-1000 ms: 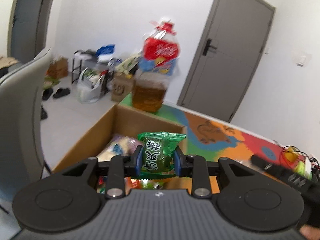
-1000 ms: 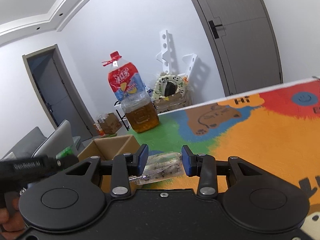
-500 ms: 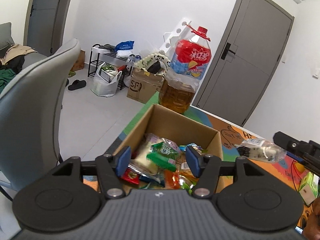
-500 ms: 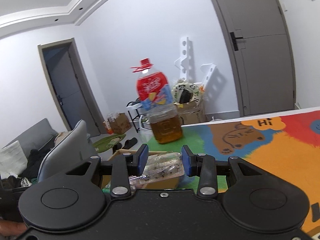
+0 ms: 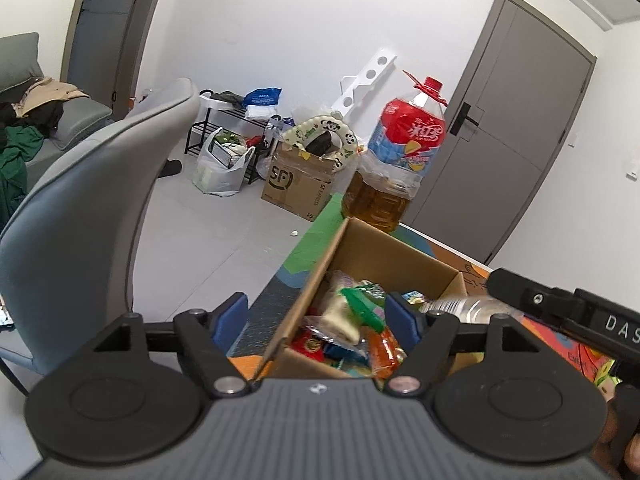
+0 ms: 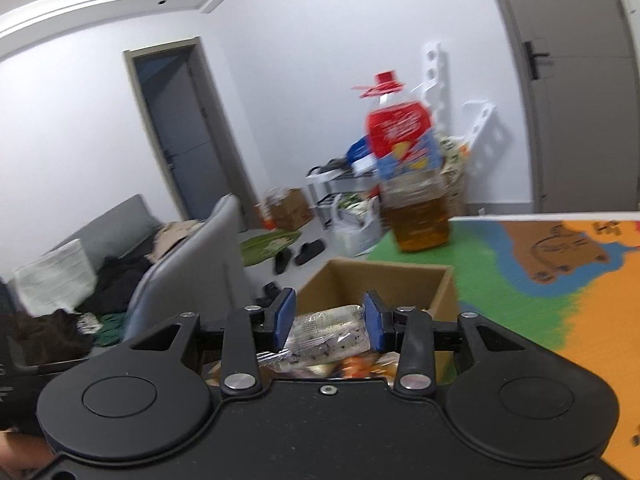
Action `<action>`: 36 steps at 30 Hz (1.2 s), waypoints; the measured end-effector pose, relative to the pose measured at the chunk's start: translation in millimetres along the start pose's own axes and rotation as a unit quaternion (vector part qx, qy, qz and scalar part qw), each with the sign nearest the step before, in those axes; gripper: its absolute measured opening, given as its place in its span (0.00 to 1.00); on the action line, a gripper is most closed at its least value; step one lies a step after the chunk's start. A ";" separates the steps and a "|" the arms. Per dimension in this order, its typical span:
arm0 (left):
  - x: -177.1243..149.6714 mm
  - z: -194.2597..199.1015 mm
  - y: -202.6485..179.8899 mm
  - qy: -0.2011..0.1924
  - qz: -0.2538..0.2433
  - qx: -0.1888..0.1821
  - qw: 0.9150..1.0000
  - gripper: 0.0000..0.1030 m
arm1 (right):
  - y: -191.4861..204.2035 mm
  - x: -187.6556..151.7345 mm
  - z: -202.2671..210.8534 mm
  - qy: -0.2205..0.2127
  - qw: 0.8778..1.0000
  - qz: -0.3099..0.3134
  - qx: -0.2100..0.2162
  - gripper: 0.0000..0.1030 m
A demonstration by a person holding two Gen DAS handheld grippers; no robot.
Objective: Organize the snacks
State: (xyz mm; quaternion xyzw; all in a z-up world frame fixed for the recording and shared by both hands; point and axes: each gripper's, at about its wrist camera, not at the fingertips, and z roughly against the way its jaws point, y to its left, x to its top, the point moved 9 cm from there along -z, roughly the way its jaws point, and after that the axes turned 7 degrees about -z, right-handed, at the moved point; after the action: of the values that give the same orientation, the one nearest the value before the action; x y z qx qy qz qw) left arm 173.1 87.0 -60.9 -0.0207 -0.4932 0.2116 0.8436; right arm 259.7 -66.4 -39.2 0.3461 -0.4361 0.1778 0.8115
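We see a clear-wrapped snack packet pinched between the blue pads of the right gripper, held over the near end of the open cardboard box. From the left wrist view the same packet shows at the box's right rim, just beyond the right gripper's black body.

The box holds a heap of snack packs: a green-topped one uppermost, red and orange wrappers beneath.

Left gripper: fingers spread wide, nothing between them, hanging over the box's near left corner.

The box sits at the left edge of a colourful painted table. An oil jug with a red cap stands just beyond the box's far end. A grey chair stands left of the table. An SF carton sits on the floor, far behind.
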 end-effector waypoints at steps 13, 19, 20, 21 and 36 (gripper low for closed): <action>-6.4 3.5 5.8 0.002 0.005 -0.018 1.000 0.83 | -15.3 -8.0 13.1 0.000 0.999 0.003 -0.048 0.55; -8.6 8.6 -6.6 0.002 -0.013 -0.031 0.999 0.92 | -28.8 -12.2 26.3 -0.003 0.998 -0.009 -0.059 0.66; -8.7 9.5 -9.1 0.001 -0.015 -0.033 0.999 0.93 | -31.0 -11.9 28.8 -0.005 0.998 -0.011 -0.060 0.67; -8.0 10.0 -12.2 0.000 -0.018 -0.035 0.999 0.93 | -33.6 -12.0 32.3 -0.006 0.998 -0.013 -0.062 0.68; -0.2 -2.4 -51.7 0.000 -0.073 -0.060 0.996 0.99 | -66.4 -2.4 63.4 -0.038 0.994 -0.040 -0.095 0.96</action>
State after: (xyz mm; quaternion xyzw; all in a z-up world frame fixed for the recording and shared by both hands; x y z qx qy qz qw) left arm 192.4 40.3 -49.7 -0.0358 -0.5048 0.1196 0.8541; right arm 260.5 -158.1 -44.1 0.2910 -0.4677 0.0895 0.8298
